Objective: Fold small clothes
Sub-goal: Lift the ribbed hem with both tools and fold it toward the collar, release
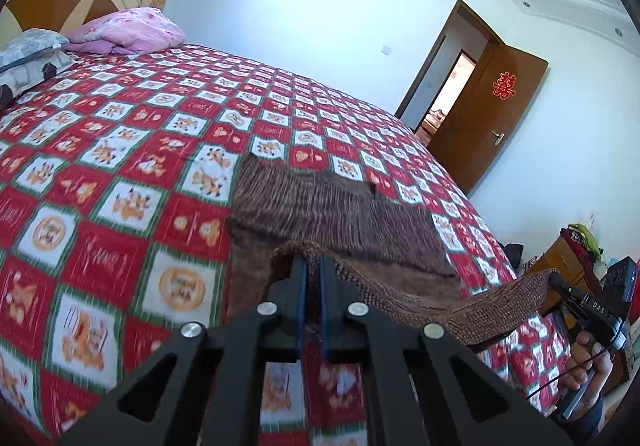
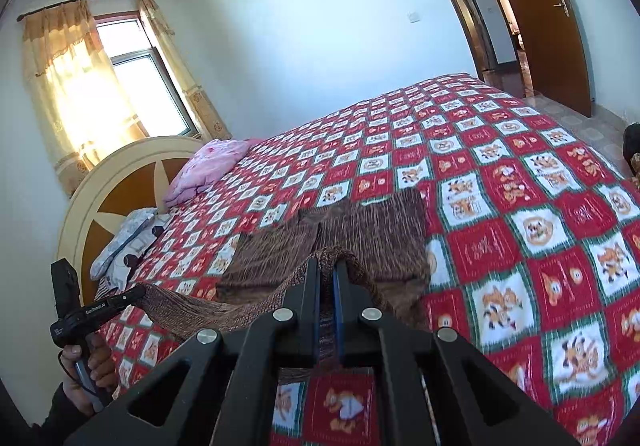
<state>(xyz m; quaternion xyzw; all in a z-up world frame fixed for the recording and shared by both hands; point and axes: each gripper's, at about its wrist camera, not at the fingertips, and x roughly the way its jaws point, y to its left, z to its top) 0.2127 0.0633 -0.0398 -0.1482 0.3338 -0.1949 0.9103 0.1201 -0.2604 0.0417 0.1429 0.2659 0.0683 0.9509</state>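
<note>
Both corners pinched: left gripper point(image 1: 313, 266) and right gripper point(image 2: 327, 266) clamp the near hem of the brown knit garment point(image 1: 340, 206) on the bed point(image 1: 120, 174); carry them level, hem taut, onto the far edge.

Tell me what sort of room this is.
A home bedroom, most likely: a large bed under a red checked cartoon cover, a curved headboard with pillows against it, a curtained window and a wooden door.

Bright daylight glares through the window point(image 2: 132, 86); fisheye edges curve, slight blur.
</note>
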